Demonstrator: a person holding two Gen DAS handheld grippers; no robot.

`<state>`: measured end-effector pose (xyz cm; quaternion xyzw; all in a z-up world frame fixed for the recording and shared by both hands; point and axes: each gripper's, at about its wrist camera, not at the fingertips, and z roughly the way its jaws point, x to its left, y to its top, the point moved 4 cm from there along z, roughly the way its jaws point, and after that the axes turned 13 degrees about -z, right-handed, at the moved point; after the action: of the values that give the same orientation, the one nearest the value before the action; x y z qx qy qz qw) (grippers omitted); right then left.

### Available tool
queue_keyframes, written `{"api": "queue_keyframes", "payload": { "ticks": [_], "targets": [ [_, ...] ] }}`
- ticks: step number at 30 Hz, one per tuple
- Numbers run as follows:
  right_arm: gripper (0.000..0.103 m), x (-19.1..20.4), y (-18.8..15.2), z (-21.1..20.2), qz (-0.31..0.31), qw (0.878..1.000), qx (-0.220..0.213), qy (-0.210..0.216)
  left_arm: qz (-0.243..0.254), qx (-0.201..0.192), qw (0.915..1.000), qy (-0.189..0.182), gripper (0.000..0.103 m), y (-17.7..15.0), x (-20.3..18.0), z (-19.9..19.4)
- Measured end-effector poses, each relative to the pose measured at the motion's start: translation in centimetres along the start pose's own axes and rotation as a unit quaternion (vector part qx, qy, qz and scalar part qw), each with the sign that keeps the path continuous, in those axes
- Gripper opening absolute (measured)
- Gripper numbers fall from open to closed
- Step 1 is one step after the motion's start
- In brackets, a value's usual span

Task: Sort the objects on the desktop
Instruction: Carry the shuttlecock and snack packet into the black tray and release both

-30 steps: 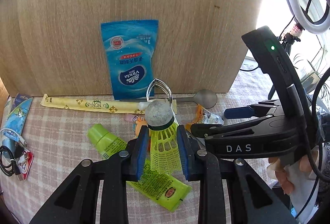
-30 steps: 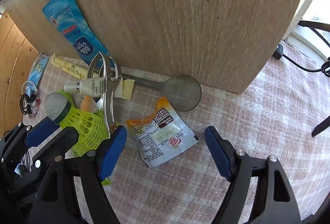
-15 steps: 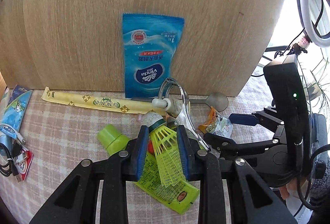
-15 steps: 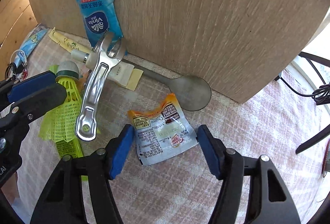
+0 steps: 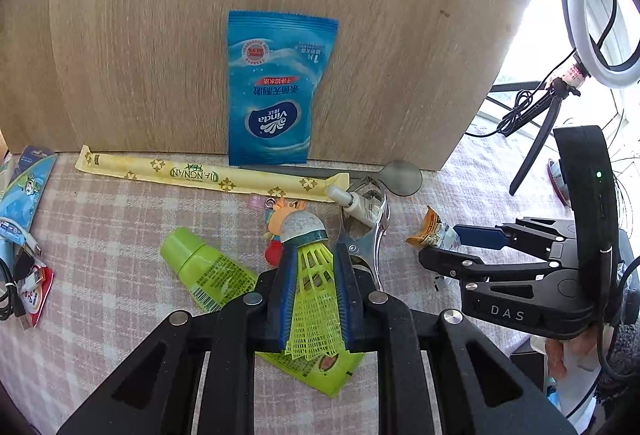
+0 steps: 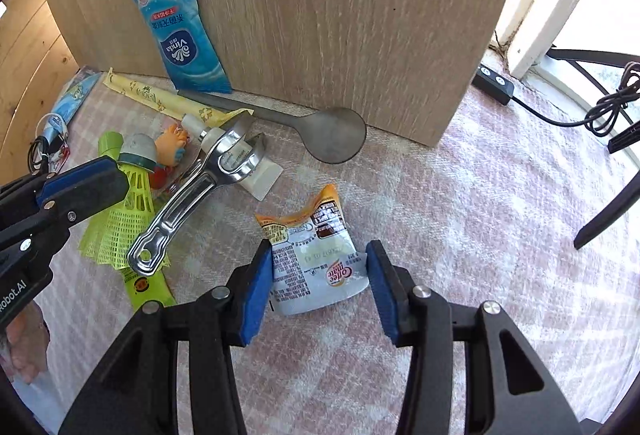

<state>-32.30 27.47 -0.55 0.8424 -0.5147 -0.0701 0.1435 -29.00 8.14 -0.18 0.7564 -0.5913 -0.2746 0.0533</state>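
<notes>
R gripper (image 6: 318,277) now closing round sachet (image 6: 316,267), L gripper (image 5: 314,299) pinching shuttlecock (image 5: 310,275) w/ opener (image 6: 196,195) beside.

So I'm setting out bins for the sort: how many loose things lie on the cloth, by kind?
Sachets: 3, blue wipes, tea stick, creamer
Tubes: 2, green, white
Metal tools: 2, spoon, opener
Shuttlecock: 1
Toy figure: 1
Total: 9

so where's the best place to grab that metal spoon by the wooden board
Take the spoon from above at the bare neck just behind its bowl, jaws across its width. It lies flat along the foot of the wooden board; the far handle end is tucked under the blue Vinda packet, so that end is crowded.
</notes>
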Motion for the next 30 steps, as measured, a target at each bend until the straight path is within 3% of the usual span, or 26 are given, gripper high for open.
{"api": "queue_keyframes", "payload": {
  "ticks": [3,4,7,9,11,12,14,15,16,20,24,25,28,30],
  "targets": [
    [0.045,-0.8,-0.5,-1.6,0.017,1.000,-0.012,0.004,-0.004,0.001,1.0000,-0.006,0.016,-0.4,0.1,-0.9],
    [0.045,-1.0,-0.7,-2.3,0.023,1.000,-0.017,0.005,-0.006,0.001,0.9999,-0.009,0.000,-0.5,0.0,-1.2],
    [0.045,-1.6,-1.2,-4.2,0.037,0.999,-0.030,0.011,-0.004,0.002,0.9998,-0.017,0.000,-0.8,-0.3,-2.4],
    [0.045,-1.5,-2.0,-5.5,0.043,0.998,-0.036,0.008,0.017,-0.010,0.9998,0.007,0.000,-1.0,-0.2,-3.4],
    [0.045,-1.7,-2.6,-6.2,0.047,0.998,-0.037,0.006,0.023,0.003,0.9995,0.022,0.000,-1.2,-0.4,-2.7],
    [0.045,-1.7,-4.3,-6.7,0.050,0.998,-0.037,0.004,0.013,0.018,0.9995,0.022,0.003,-1.3,-0.4,-2.1],
    [0.045,-2.2,-5.6,-7.0,0.057,0.998,-0.036,0.004,-0.007,0.037,0.9990,0.023,0.018,-1.1,-0.2,-1.6],
    [0.045,-2.2,-5.7,-6.7,0.059,0.998,-0.037,0.005,-0.014,0.039,0.9989,0.021,0.030,-0.9,-0.3,-1.5],
    [0.045,-1.9,-6.2,-6.7,0.061,0.997,-0.038,0.003,-0.017,0.039,0.9989,0.017,0.033,-0.7,-0.4,-1.6],
    [0.045,-1.8,-6.8,-6.9,0.067,0.997,-0.040,0.004,-0.004,0.041,0.9991,0.008,0.034,-0.6,-1.7,-2.0],
    [0.045,-2.4,-7.3,-6.8,0.080,0.996,-0.042,0.009,0.010,0.039,0.9992,0.007,0.044,-1.4,-2.6,-2.8],
    [0.045,-2.5,-7.4,-6.7,0.083,0.996,-0.043,0.011,0.018,0.038,0.9991,0.012,0.049,-1.7,-2.8,-3.0],
    [0.045,-2.8,-7.8,-6.6,0.092,0.995,-0.043,0.019,0.044,0.030,0.9982,0.027,0.051,-2.7,-3.5,-3.3],
    [0.045,-2.9,-8.0,-6.6,0.092,0.995,-0.042,0.019,0.063,0.015,0.9961,0.061,0.051,-2.9,-3.6,-2.9]
  ]
}}
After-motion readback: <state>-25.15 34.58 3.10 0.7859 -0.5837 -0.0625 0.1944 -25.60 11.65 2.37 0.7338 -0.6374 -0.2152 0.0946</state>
